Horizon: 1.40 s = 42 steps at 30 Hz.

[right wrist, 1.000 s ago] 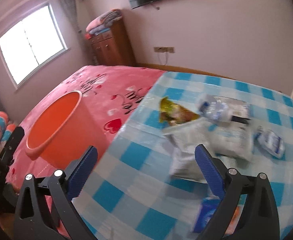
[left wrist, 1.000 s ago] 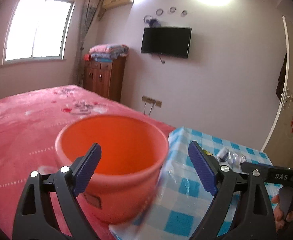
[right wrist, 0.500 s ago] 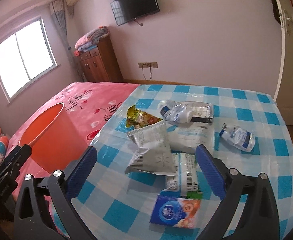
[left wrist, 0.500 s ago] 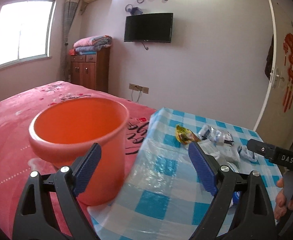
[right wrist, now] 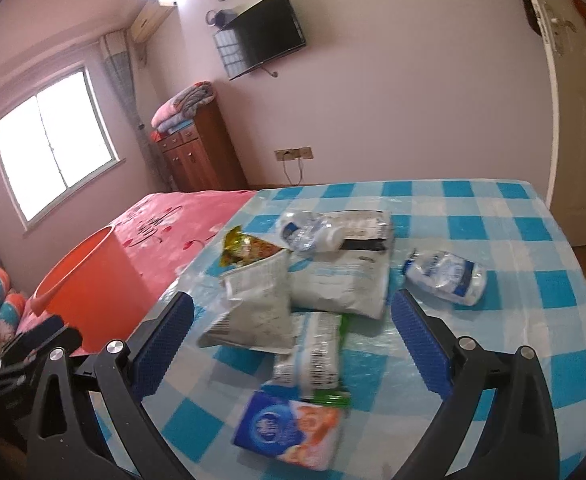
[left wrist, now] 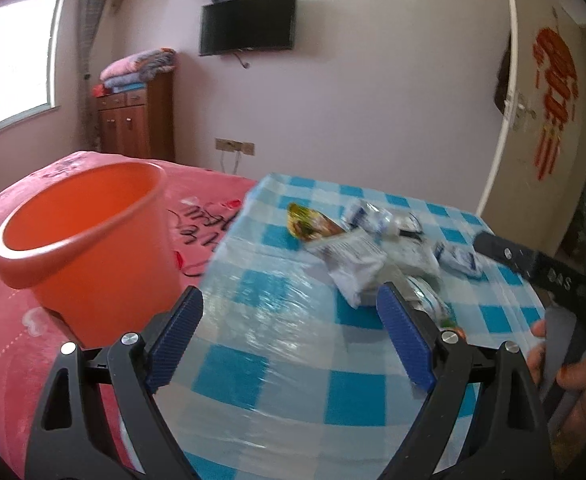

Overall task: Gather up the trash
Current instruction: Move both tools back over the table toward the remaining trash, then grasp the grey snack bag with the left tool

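On the far left an orange bucket (left wrist: 89, 236) stands upright on the pink bed (left wrist: 9, 344), its mouth open and its side just beside the edge of the desk (left wrist: 277, 368) with the blue-and-white checked cover. The left tongs (left wrist: 289, 336) hang above the near part of that desk with their blue pads wide apart, gripping nothing.

Further right, the trash lies in a loose heap near the middle of the desk. A yellow snack bag (right wrist: 245, 246) sits at the heap's left edge, nearest the bed, with a white crumpled packet (right wrist: 253, 308) overlapping it. Behind them a clear crushed bottle (right wrist: 313, 230) rests on a flat white wrapper (right wrist: 345, 280). A green-edged wrapper (right wrist: 321, 356) lies on the near side, touching a blue and orange tissue pack (right wrist: 289, 428) closest to the camera. The right tongs (right wrist: 293, 344) hover over this near part of the heap, pads spread apart and empty.

A small blue-and-white pouch (right wrist: 447, 272) lies alone to the right, apart from the heap.
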### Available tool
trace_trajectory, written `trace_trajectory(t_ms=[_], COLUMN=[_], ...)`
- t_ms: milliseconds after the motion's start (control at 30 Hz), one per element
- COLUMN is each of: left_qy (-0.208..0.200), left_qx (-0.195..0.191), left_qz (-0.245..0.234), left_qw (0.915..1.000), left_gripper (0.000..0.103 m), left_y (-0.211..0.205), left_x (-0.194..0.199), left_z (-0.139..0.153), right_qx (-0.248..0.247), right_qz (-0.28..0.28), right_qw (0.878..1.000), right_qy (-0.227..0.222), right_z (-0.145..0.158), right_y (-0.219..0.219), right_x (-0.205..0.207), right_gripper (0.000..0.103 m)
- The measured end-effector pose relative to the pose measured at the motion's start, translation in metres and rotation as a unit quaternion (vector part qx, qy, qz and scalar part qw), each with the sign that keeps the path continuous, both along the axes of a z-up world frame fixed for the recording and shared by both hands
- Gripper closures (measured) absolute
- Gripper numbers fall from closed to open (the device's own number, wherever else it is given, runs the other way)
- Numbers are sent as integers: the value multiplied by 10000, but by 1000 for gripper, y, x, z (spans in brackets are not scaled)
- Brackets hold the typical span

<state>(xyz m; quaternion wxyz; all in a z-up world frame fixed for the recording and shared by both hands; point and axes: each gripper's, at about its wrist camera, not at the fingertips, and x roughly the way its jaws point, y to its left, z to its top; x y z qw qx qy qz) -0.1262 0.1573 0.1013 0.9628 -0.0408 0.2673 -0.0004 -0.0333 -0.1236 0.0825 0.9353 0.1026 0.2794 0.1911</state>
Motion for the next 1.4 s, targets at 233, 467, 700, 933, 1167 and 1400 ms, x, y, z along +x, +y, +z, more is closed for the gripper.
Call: trace_trajectory(t_ms=[233, 467, 700, 933, 1167, 1400], left_qy=[312, 745, 996, 1283, 1693, 1981], left_qx=[166, 204, 36, 123, 184, 249], left_qz=[-227, -279, -314, -246, -164, 94], left_qw=[9991, 9966, 9945, 9914, 9853, 9798], left_gripper=[14, 14, 14, 14, 14, 14], left_y=[-32, -55, -76, -96, -112, -108], left_x=[10, 35, 70, 113, 154, 176], left_z=[-13, -22, -18, -16, -30, -46], right_qx=[167, 484, 286, -346, -784, -764], right_qz=[-182, -417, -778, -797, -388, -188], right_qw=[9996, 9962, 9924, 9920, 9901, 9899], right_qy=[146, 597, 914, 915, 1098, 1183], right_z=[-17, -39, -51, -47, -58, -62], right_y=[-35, -78, -106, -111, -100, -103], right_x=[14, 35, 59, 89, 116, 135], right_gripper=[5, 5, 5, 5, 5, 5])
